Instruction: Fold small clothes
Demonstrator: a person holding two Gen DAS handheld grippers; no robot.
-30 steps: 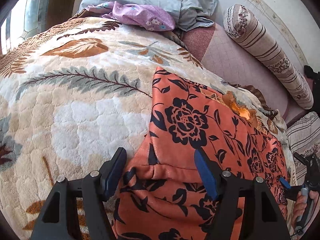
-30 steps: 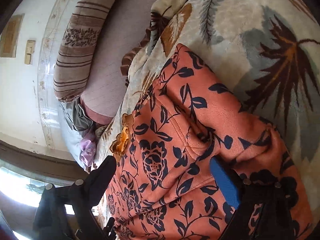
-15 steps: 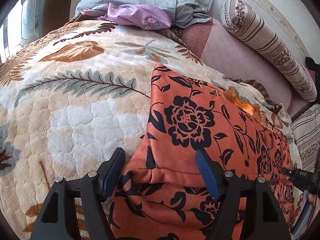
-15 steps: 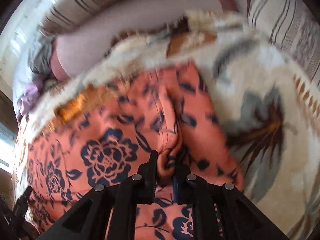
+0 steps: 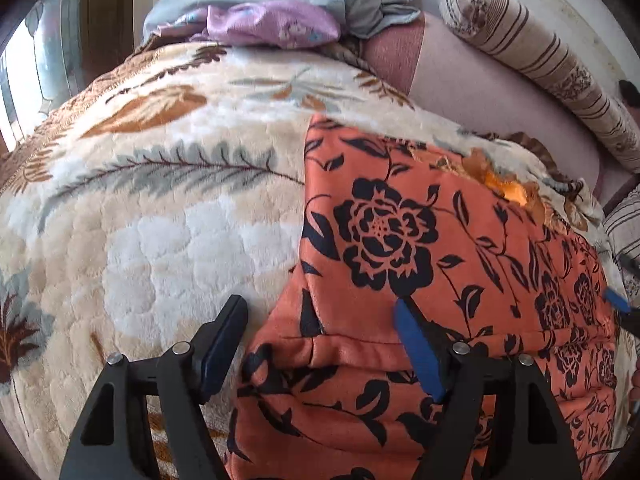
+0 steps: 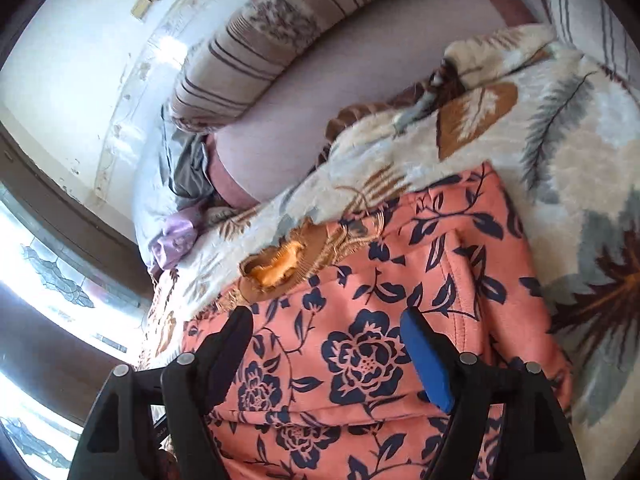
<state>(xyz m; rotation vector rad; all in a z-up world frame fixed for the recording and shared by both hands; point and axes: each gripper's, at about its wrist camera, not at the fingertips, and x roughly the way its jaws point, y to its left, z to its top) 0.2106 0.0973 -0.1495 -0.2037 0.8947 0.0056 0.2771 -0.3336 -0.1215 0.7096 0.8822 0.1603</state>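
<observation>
**Floral top flat on the bed**

I see the orange floral garment [image 5: 420, 264] on a leaf-print fleece blanket [image 5: 160, 216] (striped bolster [image 5: 540, 64] by the wall). Left gripper [image 5: 320, 344] wide, straddling its hem; right gripper [image 6: 332, 356] has just reopened, gripping nothing.

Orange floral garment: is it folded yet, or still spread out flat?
Partly folded. The orange floral garment lies on the blanket with one layer doubled over another, its seamed edge running across the front; how many folds remain, cannot tell.
</observation>
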